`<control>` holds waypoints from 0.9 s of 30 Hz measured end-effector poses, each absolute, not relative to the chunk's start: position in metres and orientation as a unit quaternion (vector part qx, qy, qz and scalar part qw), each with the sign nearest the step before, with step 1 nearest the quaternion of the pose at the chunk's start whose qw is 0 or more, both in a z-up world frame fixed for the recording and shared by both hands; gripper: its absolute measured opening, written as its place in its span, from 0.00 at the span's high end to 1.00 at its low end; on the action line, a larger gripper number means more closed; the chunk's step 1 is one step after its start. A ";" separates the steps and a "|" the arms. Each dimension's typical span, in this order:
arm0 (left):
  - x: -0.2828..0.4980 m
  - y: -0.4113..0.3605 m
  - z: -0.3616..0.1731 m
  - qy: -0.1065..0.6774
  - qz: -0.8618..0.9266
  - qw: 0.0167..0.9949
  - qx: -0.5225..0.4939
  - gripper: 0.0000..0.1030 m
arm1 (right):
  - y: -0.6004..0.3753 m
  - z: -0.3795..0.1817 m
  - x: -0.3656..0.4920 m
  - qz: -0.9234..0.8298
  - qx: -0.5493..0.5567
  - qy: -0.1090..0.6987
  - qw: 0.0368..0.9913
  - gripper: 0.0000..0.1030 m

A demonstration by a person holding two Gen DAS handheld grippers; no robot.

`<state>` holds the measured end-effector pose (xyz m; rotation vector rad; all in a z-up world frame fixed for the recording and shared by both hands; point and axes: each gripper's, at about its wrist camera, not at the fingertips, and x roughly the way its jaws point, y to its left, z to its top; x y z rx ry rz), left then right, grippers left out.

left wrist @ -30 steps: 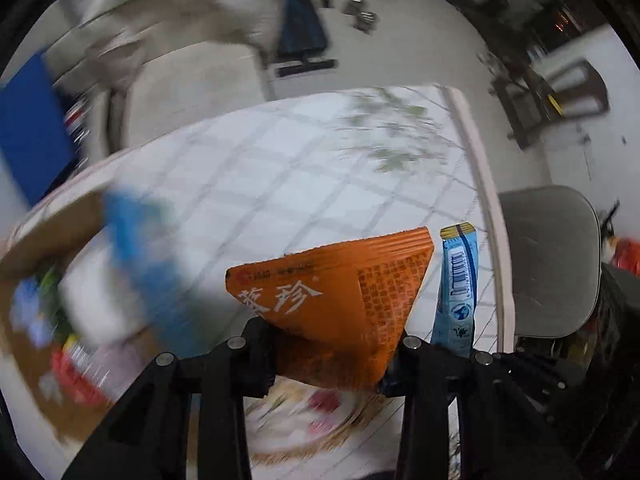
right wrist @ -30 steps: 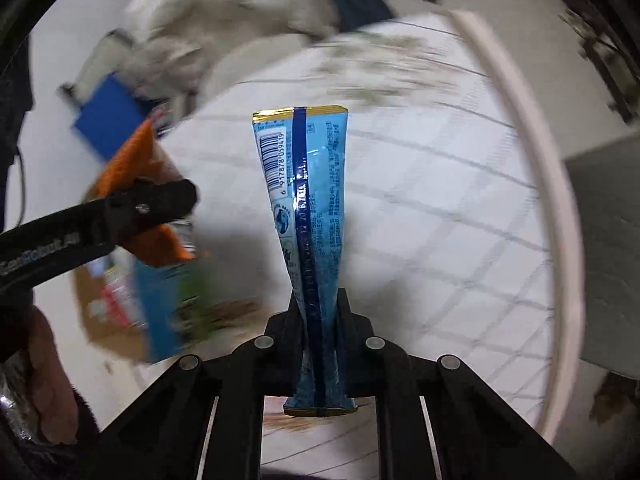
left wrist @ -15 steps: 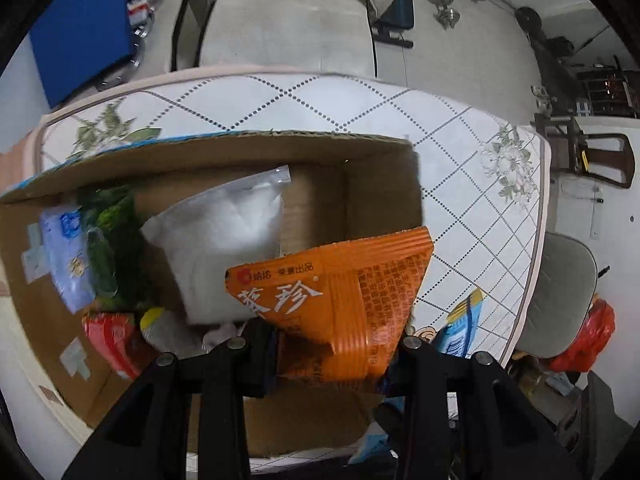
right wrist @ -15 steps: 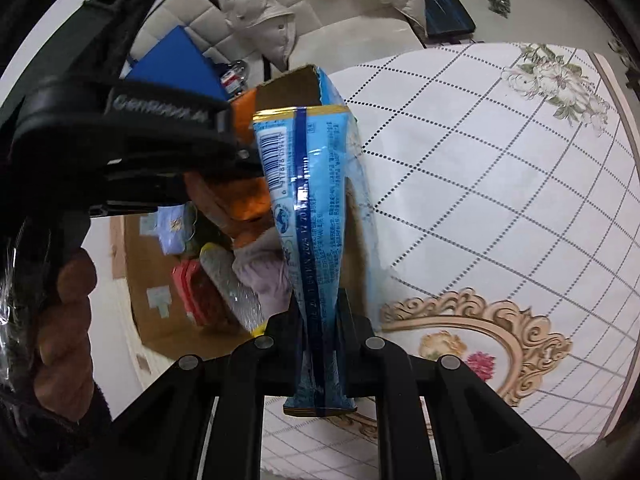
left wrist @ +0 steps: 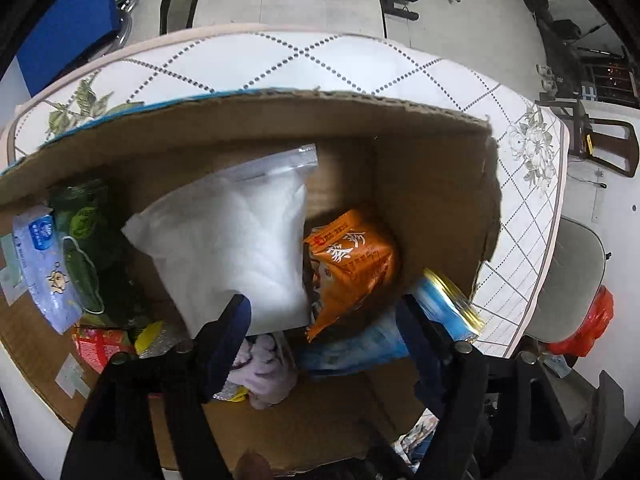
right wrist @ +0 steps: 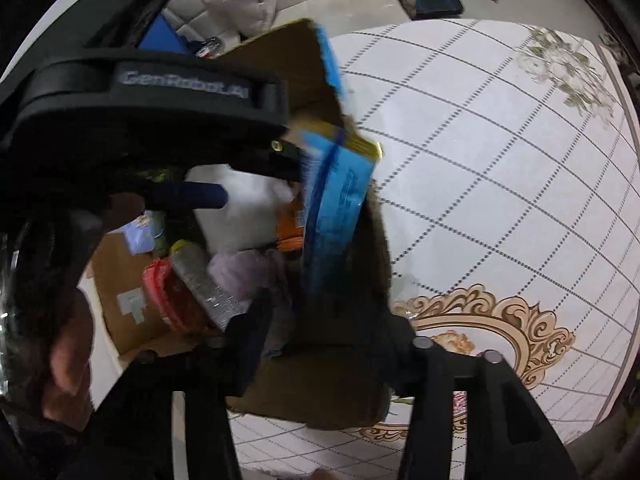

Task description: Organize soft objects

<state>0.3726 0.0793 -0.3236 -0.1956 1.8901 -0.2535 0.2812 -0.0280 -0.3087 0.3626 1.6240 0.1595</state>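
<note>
An open cardboard box [left wrist: 436, 184] stands on the patterned table. The orange snack packet [left wrist: 352, 264] lies loose inside it, beside a white soft bag [left wrist: 236, 240]. My left gripper [left wrist: 324, 320] hovers over the box, open and empty. The blue packet [right wrist: 336, 208] is blurred and tilted at the box's right wall, free of my right gripper [right wrist: 320, 320], which is open just below it. The blue packet also shows in the left wrist view [left wrist: 444, 304]. The left gripper's body [right wrist: 160, 100] fills the upper left of the right wrist view.
The box also holds a green packet [left wrist: 88, 236], a pale blue tissue pack [left wrist: 40, 268], a red packet [left wrist: 100, 344] and a lilac cloth [left wrist: 264, 364]. The tablecloth [right wrist: 500, 200] stretches right of the box. A grey chair [left wrist: 568, 280] stands past the table edge.
Both grippers have opened over the box. The orange packet has dropped into the box and the blue packet has left my right gripper and is tipping in.
</note>
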 end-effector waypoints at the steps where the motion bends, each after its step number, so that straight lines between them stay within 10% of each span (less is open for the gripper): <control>1: 0.371 0.081 -0.320 0.804 -0.109 0.577 -0.086 0.25 | -0.026 -0.307 0.281 0.072 0.158 0.721 0.670 0.43; 27: 0.249 0.173 -0.222 0.674 -0.007 0.738 -0.017 0.22 | -0.002 -0.243 0.235 0.051 0.030 0.673 0.737 0.00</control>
